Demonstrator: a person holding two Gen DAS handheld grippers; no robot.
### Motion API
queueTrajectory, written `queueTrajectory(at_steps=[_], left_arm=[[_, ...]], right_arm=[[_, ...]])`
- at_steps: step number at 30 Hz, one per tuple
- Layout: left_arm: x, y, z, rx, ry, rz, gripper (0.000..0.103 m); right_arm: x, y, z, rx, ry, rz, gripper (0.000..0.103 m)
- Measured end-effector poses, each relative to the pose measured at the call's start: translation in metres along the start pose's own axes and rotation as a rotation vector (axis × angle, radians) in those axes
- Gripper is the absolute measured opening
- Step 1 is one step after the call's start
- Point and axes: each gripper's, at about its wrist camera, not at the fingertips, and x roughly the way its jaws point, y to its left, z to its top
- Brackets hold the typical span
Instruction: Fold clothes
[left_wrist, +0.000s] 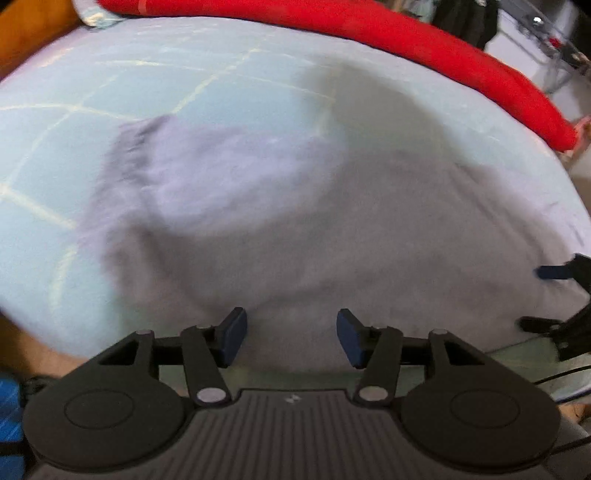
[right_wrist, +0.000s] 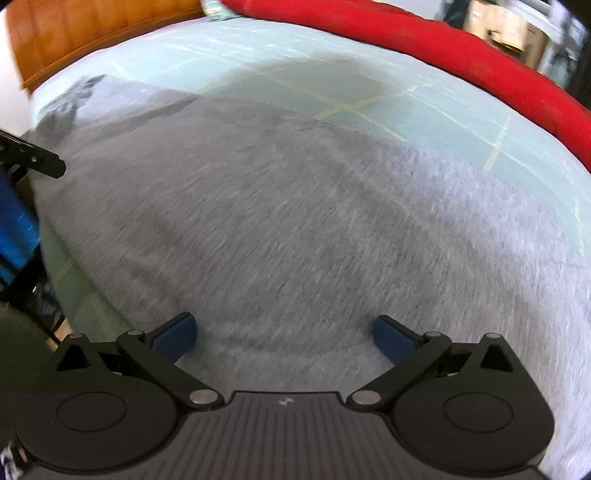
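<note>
You have a bed with a pale blue checked sheet (left_wrist: 122, 85), a grey garment (right_wrist: 295, 229) spread flat on it, and a red blanket (left_wrist: 406, 33) along its far edge.

1 grey garment (right_wrist: 295, 221), 1 red blanket (right_wrist: 424, 48)

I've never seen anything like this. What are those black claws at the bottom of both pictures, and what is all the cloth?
Each picture comes from a camera on a hand-held two-finger tool; a person holds one in each hand. The left gripper fills one view, the right gripper the other. Both have blue-padded fingers, open and holding nothing. Below them a grey knit garment lies spread on a pale blue bedsheet with yellow lines. A red blanket lies along the far side. Both pictures are blurred.
</note>
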Motion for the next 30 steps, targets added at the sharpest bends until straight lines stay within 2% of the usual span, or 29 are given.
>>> queueTrajectory(at_steps=[2,5,10,14,16,20,23,25,27,30], left_arm=[[-0.008,0.0,0.001,-0.043,-0.063,-0.041,0.056],[-0.01,-0.002,0.001,-0.079,-0.143,-0.088,0.059],[0.018,-0.006,-0.012,-0.06,-0.18,-0.095,0.059],[0.014,-0.003,-0.027,-0.053,-0.253,-0.125,0.059],[0.011,0.001,-0.029,-0.072,-0.278,-0.176,0.059],[0.0,0.009,-0.038,-0.105,-0.34,-0.284,0.061],[-0.01,0.014,-0.045,-0.163,-0.327,-0.354,0.065],[-0.018,0.015,-0.049,-0.218,-0.298,-0.372,0.065],[-0.025,0.016,-0.054,-0.235,-0.28,-0.394,0.069],[-0.031,0.02,-0.064,-0.268,-0.256,-0.372,0.07]], right_arm=[[-0.009,-0.007,0.002,0.001,0.01,0.005,0.103],[-0.021,-0.014,0.008,0.008,-0.043,-0.017,0.103],[-0.008,-0.004,0.015,-0.082,-0.109,-0.068,0.103],[0.002,0.007,0.009,-0.163,-0.147,-0.099,0.103],[0.001,0.011,0.005,-0.179,-0.184,-0.112,0.103],[-0.012,0.03,-0.014,-0.218,-0.271,-0.21,0.103],[-0.027,0.052,-0.036,-0.237,-0.307,-0.296,0.103],[-0.037,0.067,-0.047,-0.23,-0.289,-0.343,0.103],[-0.049,0.079,-0.056,-0.212,-0.289,-0.328,0.103],[-0.065,0.09,-0.064,-0.168,-0.318,-0.268,0.103]])
